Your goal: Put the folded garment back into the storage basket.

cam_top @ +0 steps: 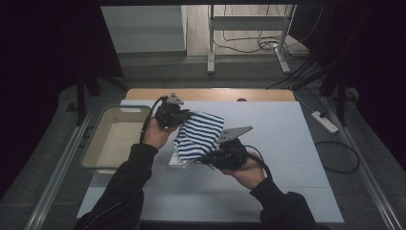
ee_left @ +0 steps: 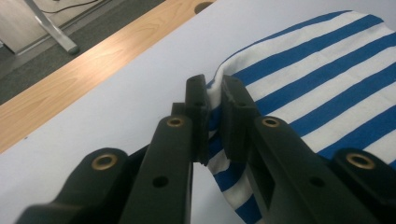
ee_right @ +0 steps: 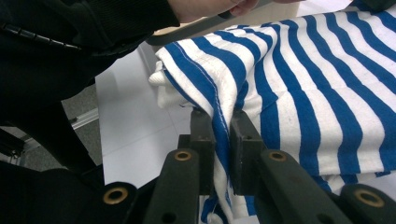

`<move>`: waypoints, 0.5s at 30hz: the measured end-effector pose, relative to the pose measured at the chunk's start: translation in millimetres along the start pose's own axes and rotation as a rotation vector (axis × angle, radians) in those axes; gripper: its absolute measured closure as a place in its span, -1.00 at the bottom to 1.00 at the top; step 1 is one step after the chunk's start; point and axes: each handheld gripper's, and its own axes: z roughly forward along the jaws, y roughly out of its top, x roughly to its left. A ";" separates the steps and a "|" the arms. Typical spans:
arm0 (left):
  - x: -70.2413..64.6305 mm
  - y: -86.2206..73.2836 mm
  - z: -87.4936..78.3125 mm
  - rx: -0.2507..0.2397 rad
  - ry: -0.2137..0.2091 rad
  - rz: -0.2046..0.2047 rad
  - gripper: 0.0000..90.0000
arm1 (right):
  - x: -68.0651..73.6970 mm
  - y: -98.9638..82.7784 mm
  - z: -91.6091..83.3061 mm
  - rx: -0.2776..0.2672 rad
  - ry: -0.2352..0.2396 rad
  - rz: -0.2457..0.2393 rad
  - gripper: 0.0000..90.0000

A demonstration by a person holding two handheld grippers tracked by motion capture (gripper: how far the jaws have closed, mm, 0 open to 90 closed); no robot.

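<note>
You have the striped cloth (cam_top: 198,134) lifted over the white mat (cam_top: 287,143), just right of the beige bin (cam_top: 117,136). Left gripper (ee_left: 214,100) and right gripper (ee_right: 222,126) each pinch a hem, probably to spread it. Open mat lies right of the bin.

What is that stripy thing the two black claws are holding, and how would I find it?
Look at the big white table, then at its middle, just right of the beige tub. There the left gripper and the right gripper each pinch an edge of a cloth, holding it up. It is the one thing with blue and white stripes; a plain white folded piece lies beneath it.
</note>
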 end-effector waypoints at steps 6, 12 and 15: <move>9.1 -4.2 -10.1 0.000 0.018 -0.011 0.83 | 1.1 8.3 8.8 -0.010 0.025 0.002 0.82; 19.4 -8.3 -21.5 -0.003 0.040 -0.024 0.83 | 2.9 20.5 20.7 -0.019 0.050 -0.003 0.83; 24.0 -9.4 -26.8 -0.008 0.048 -0.032 0.83 | 3.4 24.7 24.8 -0.022 0.059 -0.003 0.83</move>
